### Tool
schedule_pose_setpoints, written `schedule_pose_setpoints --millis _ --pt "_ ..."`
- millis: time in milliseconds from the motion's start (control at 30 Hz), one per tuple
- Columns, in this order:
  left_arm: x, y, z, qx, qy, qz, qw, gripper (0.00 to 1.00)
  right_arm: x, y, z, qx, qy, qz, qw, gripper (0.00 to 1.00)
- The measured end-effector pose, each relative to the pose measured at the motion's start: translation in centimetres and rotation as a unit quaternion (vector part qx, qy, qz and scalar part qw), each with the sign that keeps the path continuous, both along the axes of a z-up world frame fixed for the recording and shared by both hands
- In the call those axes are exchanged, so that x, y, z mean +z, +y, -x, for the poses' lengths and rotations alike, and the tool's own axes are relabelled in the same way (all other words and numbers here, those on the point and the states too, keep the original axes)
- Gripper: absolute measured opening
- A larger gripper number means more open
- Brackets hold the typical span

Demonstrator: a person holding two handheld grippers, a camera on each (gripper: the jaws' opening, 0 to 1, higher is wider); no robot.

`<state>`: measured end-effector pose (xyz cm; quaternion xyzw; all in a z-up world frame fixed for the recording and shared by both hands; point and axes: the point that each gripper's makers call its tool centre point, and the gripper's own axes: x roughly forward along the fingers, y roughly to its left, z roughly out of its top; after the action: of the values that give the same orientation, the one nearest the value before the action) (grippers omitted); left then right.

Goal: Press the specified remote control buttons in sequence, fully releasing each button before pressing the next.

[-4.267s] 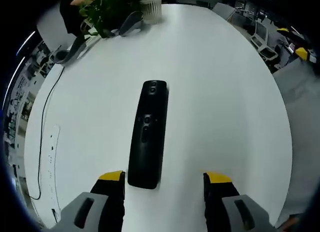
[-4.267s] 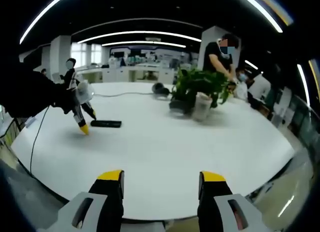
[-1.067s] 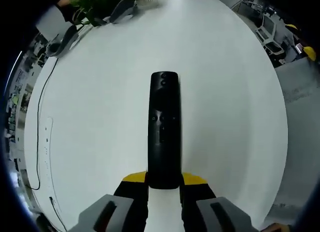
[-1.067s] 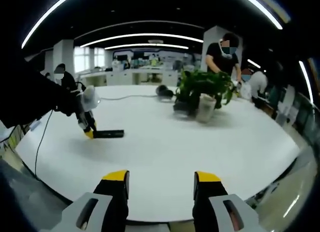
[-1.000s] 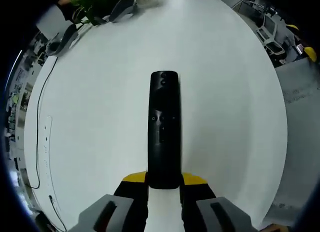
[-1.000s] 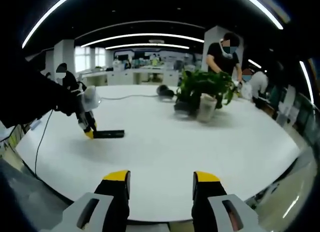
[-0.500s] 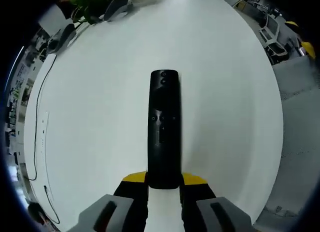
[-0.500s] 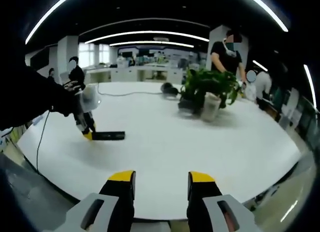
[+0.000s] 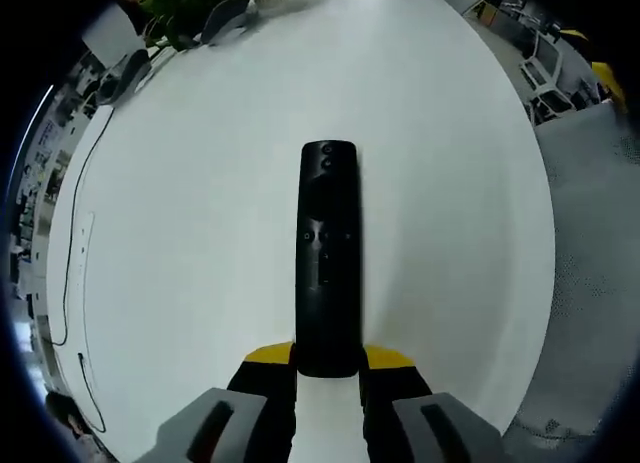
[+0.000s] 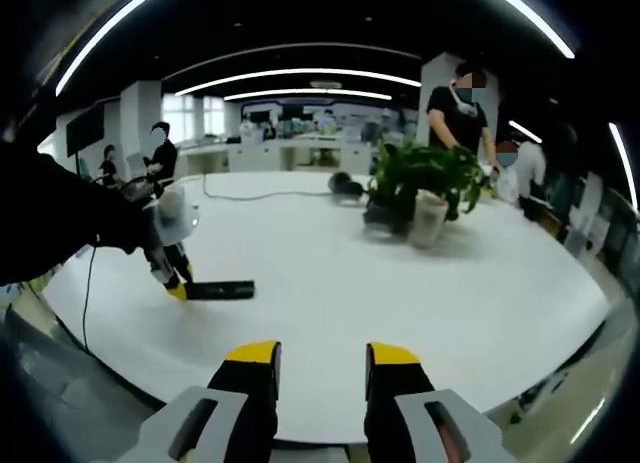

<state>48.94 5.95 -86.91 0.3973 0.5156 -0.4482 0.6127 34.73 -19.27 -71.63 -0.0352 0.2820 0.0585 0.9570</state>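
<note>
A long black remote control (image 9: 328,253) lies on the white table (image 9: 450,183), pointing away from me, its buttons facing up. My left gripper (image 9: 328,359) is shut on the remote's near end, one yellow-tipped jaw on each side. In the right gripper view the remote (image 10: 222,289) lies at the table's left, with the left gripper (image 10: 176,283) holding its end and a dark sleeve behind it. My right gripper (image 10: 322,357) hovers over the table's near edge, far from the remote, open with a narrow gap and nothing between its jaws.
A potted plant (image 10: 417,188) in a pale pot stands at the back of the table, beside dark objects (image 10: 346,187). A black cable (image 9: 72,223) runs along the table's left side. Several people stand behind the table. Bare white surface surrounds the remote.
Since 4.3 s ago my left gripper has shut on the remote's near end. Over the last second the right gripper's jaws have drawn closer together. The remote stays put.
</note>
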Motion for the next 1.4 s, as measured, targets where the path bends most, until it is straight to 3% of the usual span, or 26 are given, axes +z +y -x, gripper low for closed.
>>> schedule_pose_setpoints --millis 667,833,933,1100,1233,1400 --pt "0.0 -0.1 3.2 0.008 -0.003 0.004 1.0 0.23 0.7 1.3 0.2 0.031 -0.01 -0.034 0.9989 0.19" --pt "0.0 -0.3 4.1 0.008 -0.003 0.006 0.9999 0.23 0.8 1.7 0.4 0.043 -0.006 -0.046 0.998 0.06" --pt "0.1 -0.3 4.6 0.01 -0.003 0.008 0.9999 0.23 0.8 1.8 0.4 0.045 -0.005 -0.051 0.9977 0.05" --pt "0.1 -0.3 5.3 0.013 -0.004 0.009 0.9999 0.23 0.9 1.9 0.5 0.046 0.006 -0.07 0.9965 0.0" --pt "0.1 -0.4 6.1 0.015 -0.006 0.014 0.9998 0.23 0.5 2.8 0.8 0.063 0.042 -0.093 0.9928 0.0" --pt "0.2 -0.5 6.9 0.022 -0.008 0.022 0.9995 0.23 1.4 3.5 0.7 0.08 0.042 -0.1 0.9908 0.0"
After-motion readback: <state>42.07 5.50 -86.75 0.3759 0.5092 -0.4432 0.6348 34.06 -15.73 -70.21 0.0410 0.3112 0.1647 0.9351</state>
